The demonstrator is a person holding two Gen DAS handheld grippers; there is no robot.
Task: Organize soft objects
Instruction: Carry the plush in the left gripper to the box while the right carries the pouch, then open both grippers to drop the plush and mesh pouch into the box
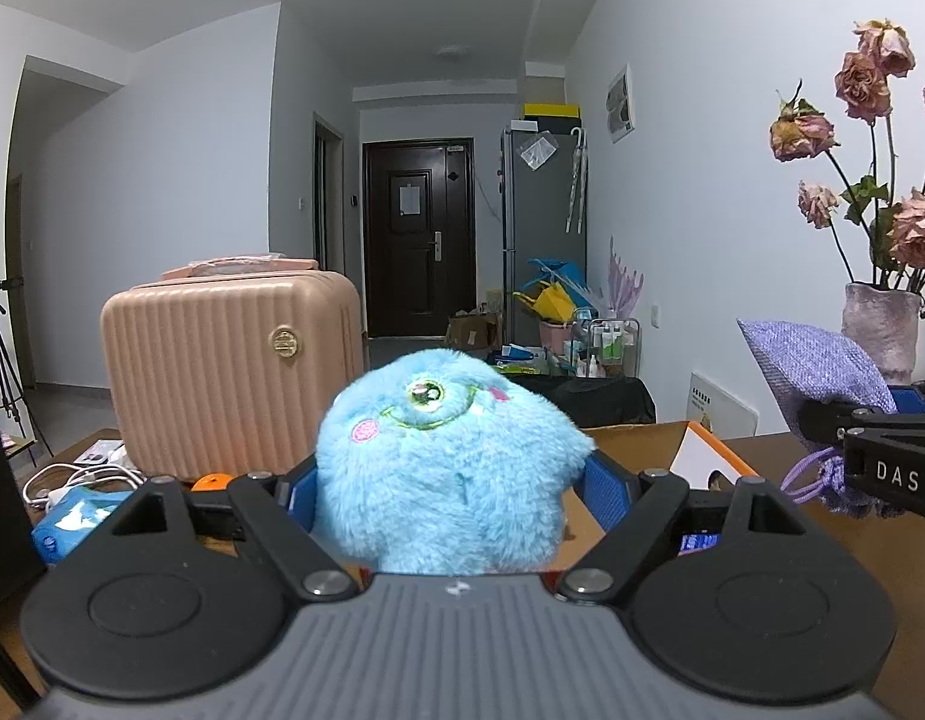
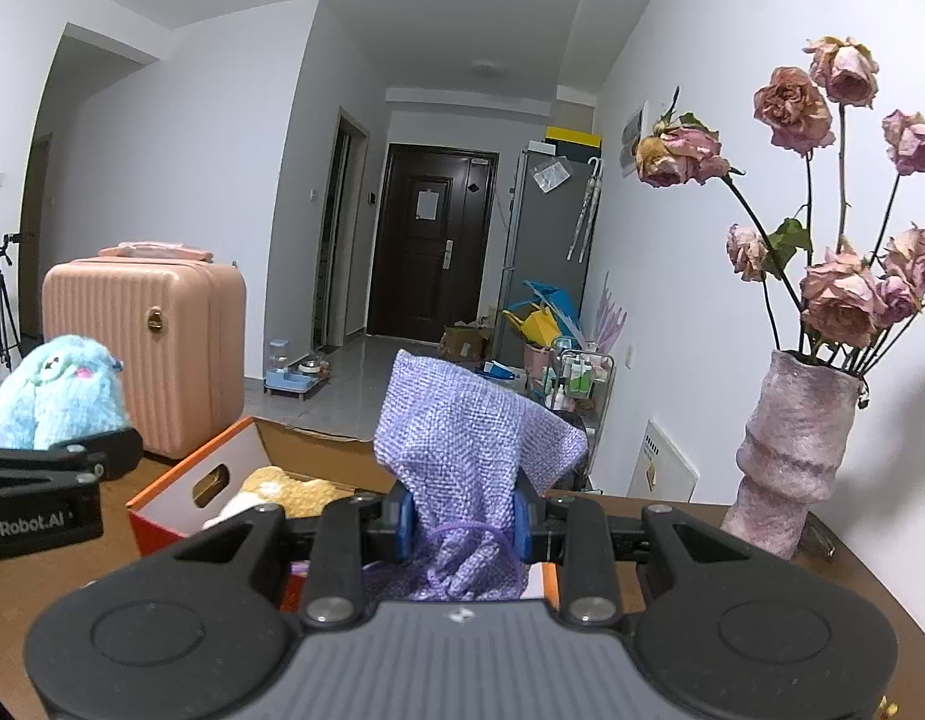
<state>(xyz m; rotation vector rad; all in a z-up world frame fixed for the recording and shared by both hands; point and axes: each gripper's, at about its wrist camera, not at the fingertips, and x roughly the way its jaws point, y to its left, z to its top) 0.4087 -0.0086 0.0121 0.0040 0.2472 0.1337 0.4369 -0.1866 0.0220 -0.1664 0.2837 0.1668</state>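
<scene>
The plush (image 1: 444, 462) is a round, shaggy toy of light blue fur with a green-rimmed eye, a stitched green smile and pink cheek patches, its face turned up and away from the left wrist camera. It sits between the blue pads (image 1: 603, 495) of the left gripper (image 1: 447, 498), which pinch its fur from both sides and hold it raised above the near edge of the box (image 1: 690, 450). In the right wrist view the same plush (image 2: 54, 390) appears at far left, above the black body of the left gripper (image 2: 48, 468), in front of the pink suitcase (image 2: 144, 354).

The pouch (image 2: 462, 450) is a lavender woven drawstring bag, gathered at its neck by a purple cord and flaring open above into a loose, creased flap. The right gripper (image 2: 465, 525) clamps it at the narrow neck, pads (image 2: 405, 525) pressed close on the fabric; the bunched bottom hangs toward the camera. It is held above the near right corner of the box (image 2: 180, 492). The left wrist view shows the pouch (image 1: 816, 360) at right, with the right gripper (image 1: 876, 456) reaching in from the right edge.

The box is orange outside and white inside with a cut handle slot, and stands open on the brown table (image 2: 36, 588). A yellow and white soft toy (image 2: 282, 495) lies inside it. A vase (image 2: 792, 456) of dried roses stands at the table's far right, against the wall.
</scene>
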